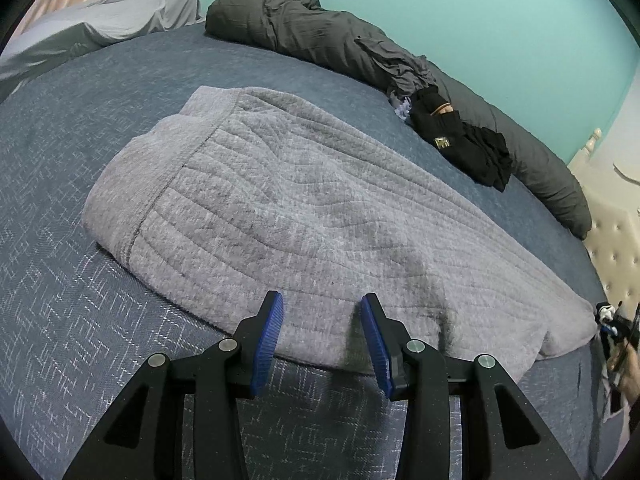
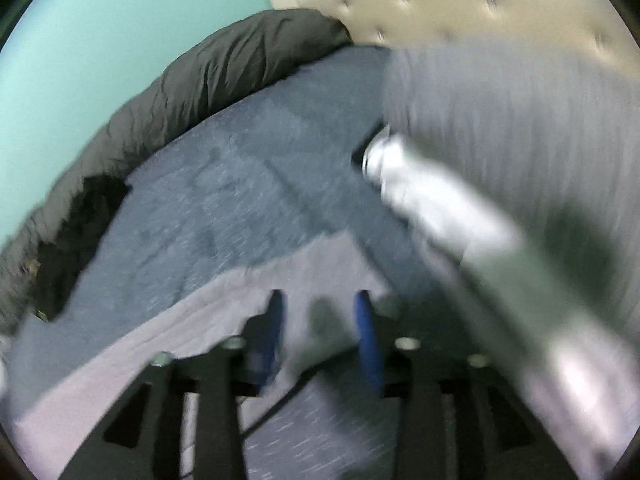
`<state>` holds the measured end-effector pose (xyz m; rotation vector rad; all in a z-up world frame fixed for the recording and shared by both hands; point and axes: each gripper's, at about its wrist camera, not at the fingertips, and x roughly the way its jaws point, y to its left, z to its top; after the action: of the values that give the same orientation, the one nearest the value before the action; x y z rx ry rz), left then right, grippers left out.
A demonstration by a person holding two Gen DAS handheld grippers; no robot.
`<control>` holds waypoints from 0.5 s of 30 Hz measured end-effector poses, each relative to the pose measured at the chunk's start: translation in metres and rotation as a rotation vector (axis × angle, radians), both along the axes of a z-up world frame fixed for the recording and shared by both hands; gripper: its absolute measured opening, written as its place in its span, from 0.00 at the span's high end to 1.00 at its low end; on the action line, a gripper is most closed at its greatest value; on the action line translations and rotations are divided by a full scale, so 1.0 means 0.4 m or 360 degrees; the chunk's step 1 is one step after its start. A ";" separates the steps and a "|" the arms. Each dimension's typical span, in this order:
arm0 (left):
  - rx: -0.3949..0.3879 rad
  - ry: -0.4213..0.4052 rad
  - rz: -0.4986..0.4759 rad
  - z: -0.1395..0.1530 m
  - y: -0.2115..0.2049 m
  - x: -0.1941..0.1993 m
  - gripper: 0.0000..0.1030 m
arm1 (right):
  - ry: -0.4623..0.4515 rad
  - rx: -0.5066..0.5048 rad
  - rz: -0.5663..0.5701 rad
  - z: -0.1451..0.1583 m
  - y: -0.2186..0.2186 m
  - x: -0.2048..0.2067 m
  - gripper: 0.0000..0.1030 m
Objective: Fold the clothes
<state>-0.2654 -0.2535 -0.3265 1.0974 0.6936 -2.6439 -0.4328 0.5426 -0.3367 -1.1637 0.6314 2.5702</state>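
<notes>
A grey ribbed knit garment lies spread flat on the blue bedspread. My left gripper stands open at the garment's near edge, its blue pads over the hem with nothing between them. The right wrist view is heavily blurred. There my right gripper looks open, its fingers apart over a flat grey piece of the garment. More ribbed grey cloth rises at the upper right. A pale blurred cylinder shape crosses in front of it; what it is I cannot tell.
A dark grey duvet is bunched along the teal wall, with black clothes beside it. Grey pillows sit at the far left. A cream tufted headboard borders the bed. A hand shows at the right rim.
</notes>
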 end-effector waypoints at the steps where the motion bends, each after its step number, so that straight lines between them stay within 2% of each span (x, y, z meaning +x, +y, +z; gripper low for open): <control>1: 0.0008 0.0003 0.0002 0.001 -0.001 0.001 0.57 | -0.0003 -0.0046 0.0001 -0.016 -0.005 0.011 0.50; 4: 0.0020 0.0011 0.0004 0.005 -0.005 0.003 0.57 | 0.0032 -0.0171 0.0007 -0.052 -0.016 0.046 0.49; 7: 0.0030 0.0012 0.0002 0.004 -0.007 0.004 0.57 | 0.0025 -0.0410 -0.0012 -0.099 -0.005 0.052 0.35; 9: 0.0036 0.0013 0.0006 0.003 -0.011 0.008 0.57 | 0.0043 -0.0471 -0.0045 -0.110 0.003 0.049 0.34; 10: 0.0039 0.0014 0.0009 0.002 -0.014 0.011 0.57 | 0.0053 -0.0498 -0.0062 -0.114 0.007 0.047 0.34; 13: 0.0046 0.0016 0.0014 0.003 -0.018 0.016 0.57 | 0.0073 -0.0436 -0.0038 -0.100 -0.002 0.017 0.34; 15: 0.0040 0.0013 0.0011 0.002 -0.018 0.017 0.57 | 0.0063 -0.0380 0.0006 -0.090 -0.013 -0.007 0.49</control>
<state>-0.2584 -0.2606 -0.3256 1.0891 0.7330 -2.6423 -0.4357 0.5372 -0.3726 -1.1858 0.9687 2.5803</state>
